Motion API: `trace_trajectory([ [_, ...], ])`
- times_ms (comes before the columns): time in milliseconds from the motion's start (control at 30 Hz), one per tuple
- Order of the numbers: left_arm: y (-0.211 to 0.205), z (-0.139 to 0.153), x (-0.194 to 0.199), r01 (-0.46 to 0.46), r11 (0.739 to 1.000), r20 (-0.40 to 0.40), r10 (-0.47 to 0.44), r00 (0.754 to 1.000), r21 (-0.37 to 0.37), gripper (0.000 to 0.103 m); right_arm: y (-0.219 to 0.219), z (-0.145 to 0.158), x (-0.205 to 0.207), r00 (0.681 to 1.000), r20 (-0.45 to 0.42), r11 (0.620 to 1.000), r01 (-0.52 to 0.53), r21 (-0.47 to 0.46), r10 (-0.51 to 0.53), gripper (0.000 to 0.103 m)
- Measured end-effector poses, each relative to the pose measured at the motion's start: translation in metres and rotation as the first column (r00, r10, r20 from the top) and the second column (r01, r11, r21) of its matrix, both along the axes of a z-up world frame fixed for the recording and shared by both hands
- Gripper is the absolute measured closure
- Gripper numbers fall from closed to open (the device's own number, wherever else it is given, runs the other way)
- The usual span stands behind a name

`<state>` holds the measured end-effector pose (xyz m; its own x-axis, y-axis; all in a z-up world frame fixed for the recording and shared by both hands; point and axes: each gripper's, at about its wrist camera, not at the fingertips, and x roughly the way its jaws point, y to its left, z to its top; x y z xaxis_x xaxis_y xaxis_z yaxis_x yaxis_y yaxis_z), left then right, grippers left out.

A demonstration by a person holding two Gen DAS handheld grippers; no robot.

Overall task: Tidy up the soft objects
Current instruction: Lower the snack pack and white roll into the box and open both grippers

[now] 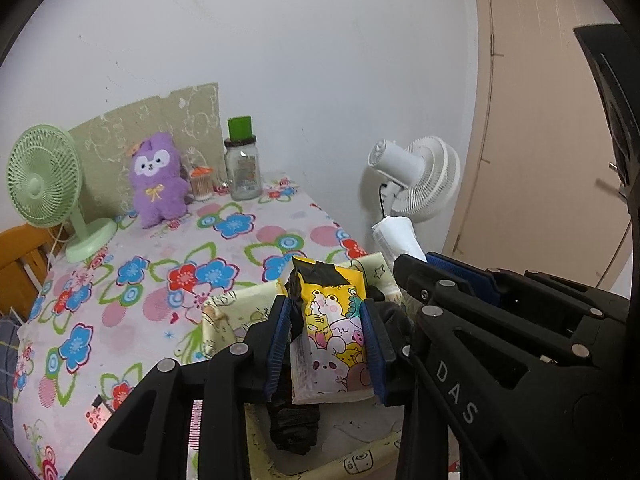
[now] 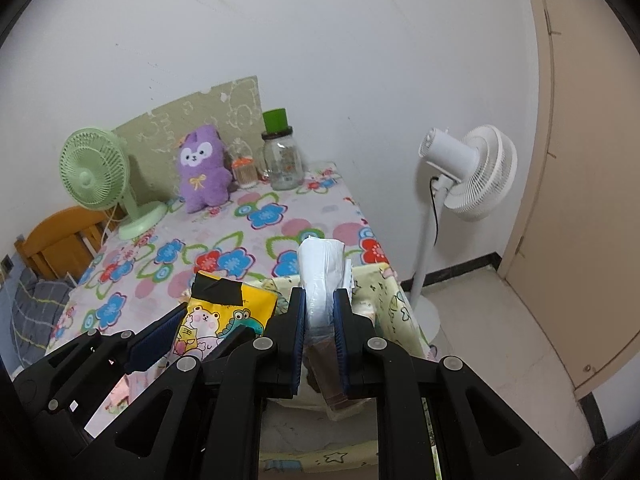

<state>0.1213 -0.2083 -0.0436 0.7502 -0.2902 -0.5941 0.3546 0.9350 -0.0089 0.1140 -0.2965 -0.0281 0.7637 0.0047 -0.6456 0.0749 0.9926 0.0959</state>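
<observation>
The left gripper clamps a yellow cartoon-printed soft packet between its blue pads above a pale fabric storage box with doodle prints on the flowered tablecloth, while the right gripper beside it holds a white plastic-wrapped packet.

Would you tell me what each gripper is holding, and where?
Left gripper clamps the yellow cartoon packet across its middle; right gripper pinches the white packet around its middle.
</observation>
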Motion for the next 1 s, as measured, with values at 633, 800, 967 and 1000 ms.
trace_trajectory([
  [633, 0.001, -0.017, 0.019, -0.033, 0.998, -0.052, 0.036, 0.998, 0.052, 0.023, -0.005, -0.022, 0.017, 0.997, -0.071, 1.0, 0.002, 0.029, 0.0, 0.085],
  [800, 0.009, -0.015, 0.015, -0.044, 0.997, -0.043, 0.046, 0.998, 0.056, 0.02, -0.001, -0.021, 0.015, 0.997, -0.072, 1.0, 0.02, 0.013, -0.019, 0.062],
  [967, 0.023, -0.011, 0.01, -0.066, 0.997, -0.03, 0.067, 0.997, 0.042, 0.016, -0.003, -0.02, 0.01, 0.996, -0.073, 0.998, 0.048, 0.046, -0.044, 0.04],
  [1000, 0.025, -0.01, 0.009, -0.069, 0.997, -0.027, 0.07, 0.997, 0.041, 0.015, -0.002, -0.019, 0.009, 0.996, -0.073, 0.997, 0.05, 0.051, -0.046, 0.037],
])
